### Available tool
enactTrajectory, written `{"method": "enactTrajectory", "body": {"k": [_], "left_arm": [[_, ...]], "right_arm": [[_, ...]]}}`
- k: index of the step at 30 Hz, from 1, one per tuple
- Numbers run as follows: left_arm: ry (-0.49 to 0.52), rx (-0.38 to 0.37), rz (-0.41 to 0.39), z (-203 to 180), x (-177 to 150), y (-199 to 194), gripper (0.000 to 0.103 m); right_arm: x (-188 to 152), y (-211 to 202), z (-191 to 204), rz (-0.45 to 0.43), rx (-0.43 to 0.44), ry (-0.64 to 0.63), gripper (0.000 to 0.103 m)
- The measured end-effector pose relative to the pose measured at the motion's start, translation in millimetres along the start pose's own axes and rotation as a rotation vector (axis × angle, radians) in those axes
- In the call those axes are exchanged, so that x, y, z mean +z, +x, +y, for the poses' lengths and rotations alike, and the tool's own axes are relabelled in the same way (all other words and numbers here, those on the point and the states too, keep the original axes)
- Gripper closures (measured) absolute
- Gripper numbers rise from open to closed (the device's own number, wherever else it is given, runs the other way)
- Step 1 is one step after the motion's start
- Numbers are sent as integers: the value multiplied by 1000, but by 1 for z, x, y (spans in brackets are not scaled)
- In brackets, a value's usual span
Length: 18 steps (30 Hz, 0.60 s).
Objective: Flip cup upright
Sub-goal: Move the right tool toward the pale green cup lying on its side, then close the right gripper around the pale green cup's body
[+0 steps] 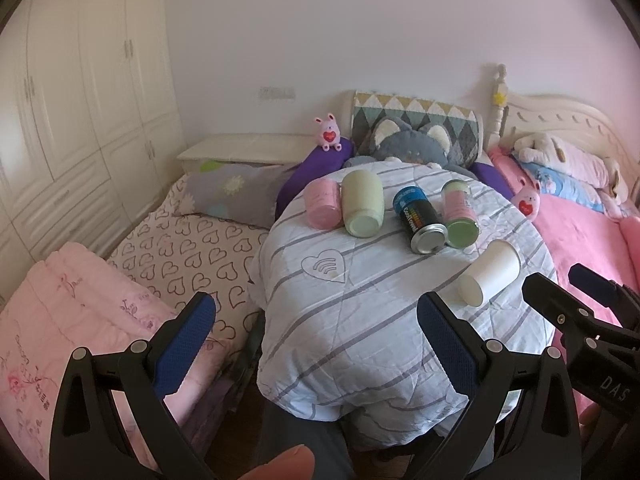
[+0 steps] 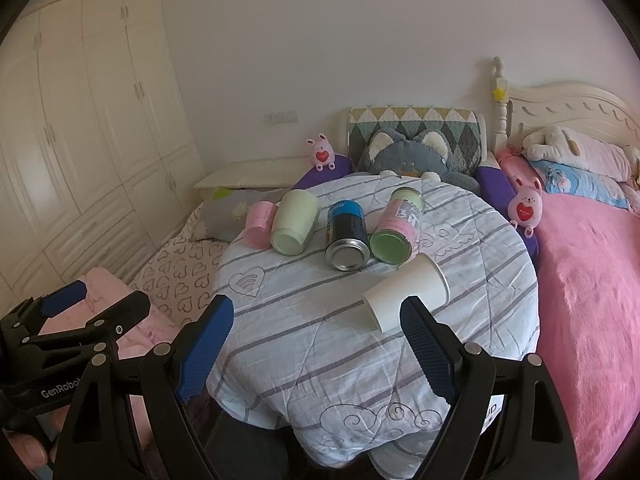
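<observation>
The white cup [image 2: 406,298] lies on its side on the round, quilt-covered worktop [image 2: 340,360], at the near right end of a loose row of toppled containers. Nearest it is the green-ended jar [image 2: 394,232], with the dark can [image 2: 347,236] just beyond, then the pale green cup [image 2: 294,222] and the pink cup [image 2: 260,224] farthest from it. The white cup's closed base faces the tools and its open mouth faces away and to the right, so it is not yet upright.

The right tool [image 2: 316,334] hangs with its jaws spread wide and empty, its right pad just in front of the cup's base. That seems a line-up for a grasp across the cup's body, which could then be tipped onto its base. The left tool [image 1: 316,334] is likewise wide open and holds nothing, well apart from the cup and probably idle for now.
</observation>
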State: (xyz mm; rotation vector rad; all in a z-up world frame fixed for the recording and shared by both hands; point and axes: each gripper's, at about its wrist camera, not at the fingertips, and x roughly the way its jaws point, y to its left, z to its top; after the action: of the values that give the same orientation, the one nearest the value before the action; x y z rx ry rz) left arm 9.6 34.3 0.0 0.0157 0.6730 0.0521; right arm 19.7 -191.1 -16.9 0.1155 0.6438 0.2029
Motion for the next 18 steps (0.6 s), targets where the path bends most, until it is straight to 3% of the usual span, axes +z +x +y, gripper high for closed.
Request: {"method": "enactTrajectory", "body": {"k": [18], "left_arm": [[-7, 8, 20, 14, 5, 24, 1]], "right_arm": [[9, 23, 11, 31, -15, -20, 16]]}}
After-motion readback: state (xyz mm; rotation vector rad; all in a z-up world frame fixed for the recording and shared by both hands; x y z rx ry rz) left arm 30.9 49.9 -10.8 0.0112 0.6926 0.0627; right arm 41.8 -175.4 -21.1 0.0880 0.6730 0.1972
